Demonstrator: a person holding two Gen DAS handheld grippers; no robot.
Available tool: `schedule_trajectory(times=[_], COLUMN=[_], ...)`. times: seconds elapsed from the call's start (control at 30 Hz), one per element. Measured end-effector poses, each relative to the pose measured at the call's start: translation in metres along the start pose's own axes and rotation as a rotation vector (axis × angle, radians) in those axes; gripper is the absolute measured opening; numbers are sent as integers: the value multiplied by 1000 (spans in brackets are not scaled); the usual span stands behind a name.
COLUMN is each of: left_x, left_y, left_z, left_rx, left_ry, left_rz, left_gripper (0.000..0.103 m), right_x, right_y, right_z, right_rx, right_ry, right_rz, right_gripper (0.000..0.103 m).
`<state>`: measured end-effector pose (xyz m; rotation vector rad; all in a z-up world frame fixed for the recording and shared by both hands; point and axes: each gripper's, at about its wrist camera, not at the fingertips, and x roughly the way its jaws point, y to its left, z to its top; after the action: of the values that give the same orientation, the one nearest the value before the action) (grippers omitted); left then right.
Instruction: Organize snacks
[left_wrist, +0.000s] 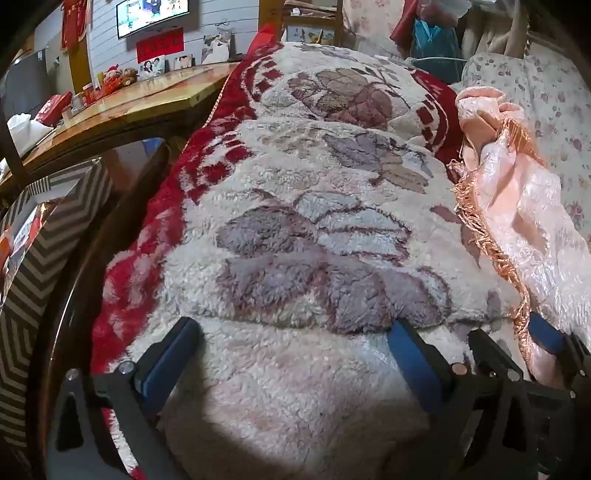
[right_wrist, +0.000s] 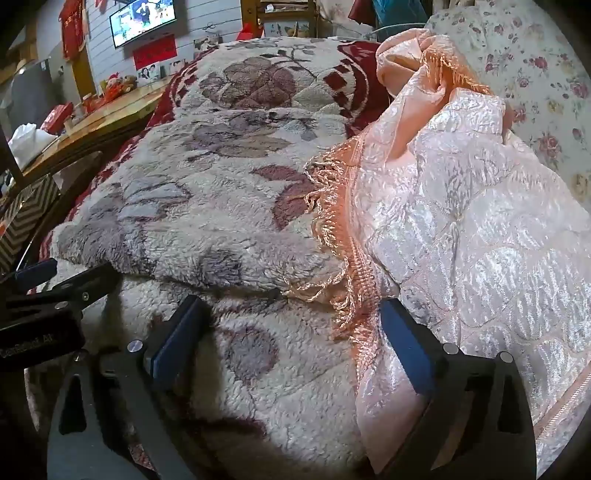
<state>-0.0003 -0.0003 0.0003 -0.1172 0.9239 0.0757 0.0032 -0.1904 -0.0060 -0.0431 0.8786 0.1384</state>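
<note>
over fleecy floral blanket (left_wrist: 295, 229), splayed left gripper (left_wrist: 295, 332)

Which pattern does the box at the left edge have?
Grey and white chevron stripes on the fabric box; it shows best in the left wrist view.

The left hand-held gripper (left_wrist: 295, 350) has two long fingers faced with flat blue pads (left_wrist: 166, 363), each set in a black frame. A round silver screw head sits at the base of each finger, and smaller screws dot the black bracket behind it. The frame arms carry long slot-shaped cut-outs.

The right hand-held gripper (right_wrist: 291, 332) is built the same way: blue pads (right_wrist: 173, 339) on black fingers, a bright round screw at each finger base, slotted black arms below. In its view the neighbouring gripper's black body at far left carries faint white lettering, too blurred to read.
</note>
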Motion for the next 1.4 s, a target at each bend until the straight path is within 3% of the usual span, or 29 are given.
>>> schedule_trajectory(times=[0.03, 1.4], left_x=[0, 0], left_y=[0, 0], left_z=[0, 0], left_rx=[4, 5], left_ry=[1, 4], left_rz=[6, 8], left_gripper=[103, 103], right_x=[0, 1], right_y=[2, -2], right_z=[-1, -1], right_rx=[-51, -25], right_ry=[-35, -21], right_rz=[-60, -30], right_gripper=[97, 99])
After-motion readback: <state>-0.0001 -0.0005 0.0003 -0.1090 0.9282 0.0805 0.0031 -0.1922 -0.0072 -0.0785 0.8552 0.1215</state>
